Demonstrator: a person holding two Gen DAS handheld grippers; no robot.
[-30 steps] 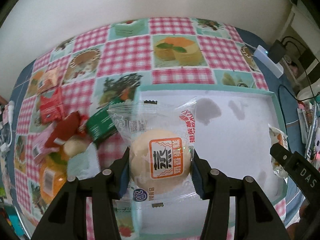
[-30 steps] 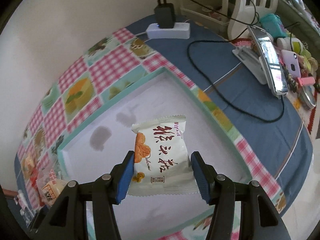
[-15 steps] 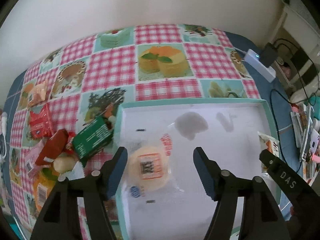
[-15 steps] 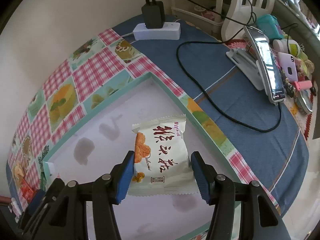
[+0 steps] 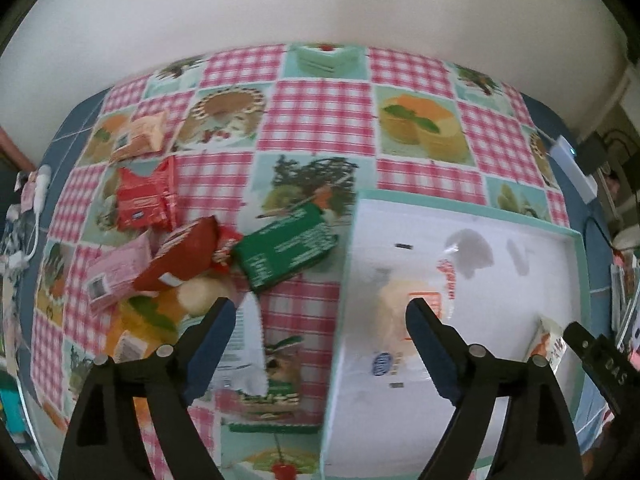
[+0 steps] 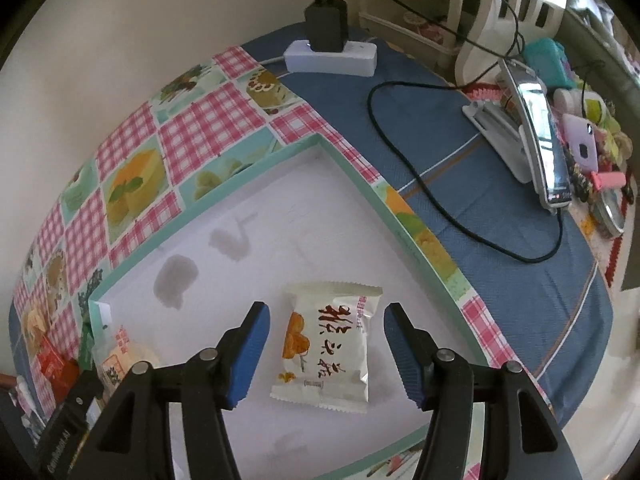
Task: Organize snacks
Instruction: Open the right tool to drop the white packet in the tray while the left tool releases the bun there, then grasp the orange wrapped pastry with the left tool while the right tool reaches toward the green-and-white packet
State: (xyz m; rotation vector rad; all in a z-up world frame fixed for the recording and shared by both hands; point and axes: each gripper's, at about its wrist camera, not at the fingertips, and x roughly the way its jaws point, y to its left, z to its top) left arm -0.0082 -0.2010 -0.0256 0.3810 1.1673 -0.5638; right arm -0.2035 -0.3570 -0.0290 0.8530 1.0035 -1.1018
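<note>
Right gripper [image 6: 326, 354], jaws just opened clear of the white snack packet [image 6: 326, 346], which lies flat in the tray [image 6: 416, 236], long axis near-to-far. Left gripper [image 5: 318, 332], jaws just widened, holds nothing; the round cake packet [image 5: 404, 312] rests at the tray's left.
</note>
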